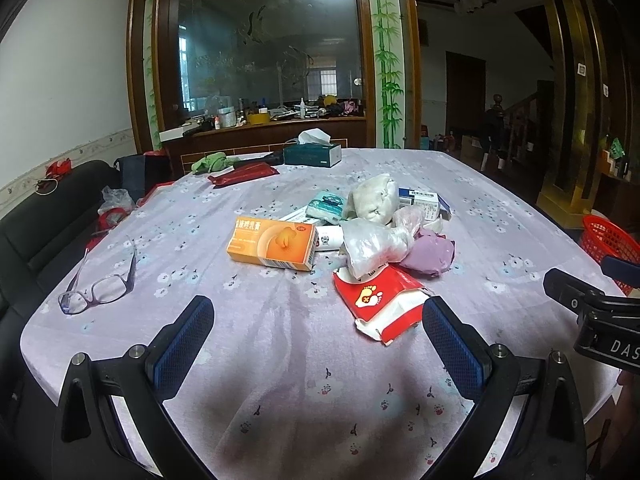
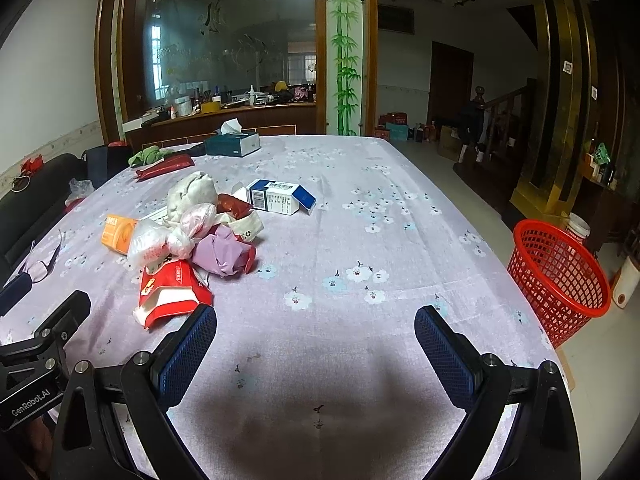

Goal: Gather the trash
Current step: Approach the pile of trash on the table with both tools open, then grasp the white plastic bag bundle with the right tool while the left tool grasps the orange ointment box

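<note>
Currently both grippers, left gripper point(image 1: 318, 344) and right gripper point(image 2: 316, 354), gape empty | trash pile point(image 1: 376, 236) at 12 o'clock, red basket point(image 2: 560, 276) at 3 | risk: you snag the tablecloth point(image 2: 360, 240) or grab the glasses point(image 1: 100, 284).

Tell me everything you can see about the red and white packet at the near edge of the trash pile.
The red and white packet is a soft, crumpled pouch, seemingly plastic or foil, red with white edges and a small footprint design. It lies flat on the flowered tablecloth, the nearest piece of the pile. Its near end looks torn open and curled. A clear plastic bag overlaps its far end, and a crumpled purple wrapper sits beside that end. Neither the left gripper nor the right gripper touches it.
</note>
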`<state>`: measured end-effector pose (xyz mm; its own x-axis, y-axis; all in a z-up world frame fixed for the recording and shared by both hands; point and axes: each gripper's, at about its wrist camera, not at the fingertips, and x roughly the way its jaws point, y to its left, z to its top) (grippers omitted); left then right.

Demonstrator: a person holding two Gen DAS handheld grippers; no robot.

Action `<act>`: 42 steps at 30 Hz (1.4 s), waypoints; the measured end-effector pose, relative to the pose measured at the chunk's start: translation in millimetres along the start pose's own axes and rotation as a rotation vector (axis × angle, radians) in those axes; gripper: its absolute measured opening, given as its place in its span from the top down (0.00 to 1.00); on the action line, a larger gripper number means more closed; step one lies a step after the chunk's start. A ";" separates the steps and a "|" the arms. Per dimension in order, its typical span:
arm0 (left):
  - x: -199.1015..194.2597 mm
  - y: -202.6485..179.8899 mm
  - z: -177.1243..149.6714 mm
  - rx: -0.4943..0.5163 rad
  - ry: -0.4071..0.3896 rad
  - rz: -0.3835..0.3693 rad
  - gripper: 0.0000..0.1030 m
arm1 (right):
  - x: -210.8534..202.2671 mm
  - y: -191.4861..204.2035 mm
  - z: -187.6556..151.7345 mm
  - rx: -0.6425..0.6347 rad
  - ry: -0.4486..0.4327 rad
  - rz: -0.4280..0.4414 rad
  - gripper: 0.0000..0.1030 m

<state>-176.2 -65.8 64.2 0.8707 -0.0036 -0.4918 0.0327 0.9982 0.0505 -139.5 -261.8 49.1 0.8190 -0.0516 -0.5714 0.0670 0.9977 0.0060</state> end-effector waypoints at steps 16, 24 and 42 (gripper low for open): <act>2.5 -0.7 -1.0 0.000 0.009 -0.008 0.00 | 1.7 1.5 -0.7 -0.004 0.010 0.000 0.03; 9.7 2.1 -2.3 -0.015 0.052 -0.050 0.00 | 5.1 -2.0 -0.3 0.014 0.027 0.030 0.07; 95.9 113.9 57.8 -0.244 0.264 -0.143 0.25 | 70.1 47.0 52.4 0.206 0.300 0.556 0.29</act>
<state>-60.6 44.1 73.0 0.7085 -0.1598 -0.6874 -0.0007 0.9739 -0.2271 -49.1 -220.9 52.3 0.5706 0.5121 -0.6420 -0.1876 0.8424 0.5052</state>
